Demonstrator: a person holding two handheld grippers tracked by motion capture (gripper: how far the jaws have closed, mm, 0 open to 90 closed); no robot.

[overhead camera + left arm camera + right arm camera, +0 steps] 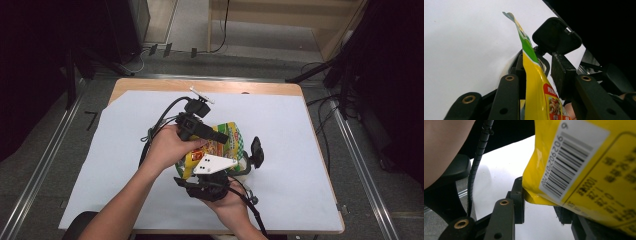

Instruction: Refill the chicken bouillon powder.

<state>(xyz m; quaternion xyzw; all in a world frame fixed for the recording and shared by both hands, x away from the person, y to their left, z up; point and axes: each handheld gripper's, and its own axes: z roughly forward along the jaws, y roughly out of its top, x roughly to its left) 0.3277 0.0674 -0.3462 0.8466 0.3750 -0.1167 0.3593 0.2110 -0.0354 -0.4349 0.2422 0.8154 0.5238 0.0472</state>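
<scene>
Item one, my left gripper point(220, 136), centre of the high view, just left of the middle: held in the left hand point(167, 147), its jaws reach rightward over the snack bag point(227, 137). In the left gripper view the bag's yellow and green edge point(534, 82) stands upright between the jaws, pressed against the left one; I cannot tell whether the right pad also bears on it.

Item two, the snack bag: yellow, with a green top and a printed food picture, lying at the centre of the white sheet point(300, 150) that covers the table point(150, 85), between both grippers.

Item three, my right gripper point(252, 155), lower centre of the high view, in the right hand point(227, 202). In the right gripper view the bag's barcode corner point(574, 165) sits between the jaws, which stand apart around it; a firm clamp I cannot confirm.
</scene>
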